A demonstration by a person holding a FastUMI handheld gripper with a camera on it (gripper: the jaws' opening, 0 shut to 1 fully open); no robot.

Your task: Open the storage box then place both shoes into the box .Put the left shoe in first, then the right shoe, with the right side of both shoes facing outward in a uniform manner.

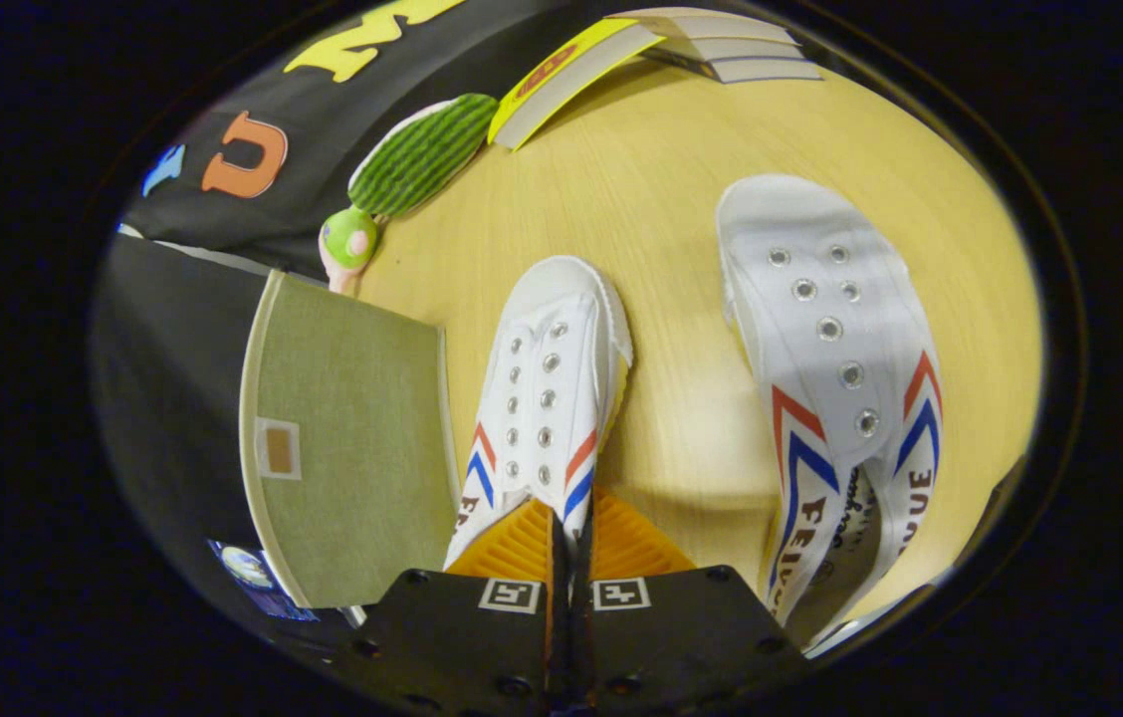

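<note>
With the gripper fingers clamped on the nearer shoe's heel, swing it toward the storage box at nine o'clock, keeping it level.

Your gripper has its fingers pressed together on the heel collar of the nearer white shoe, toe pointing away over the wooden tabletop. The second shoe lies apart to its right, and the green storage box sits just left, at the table's edge.
</note>
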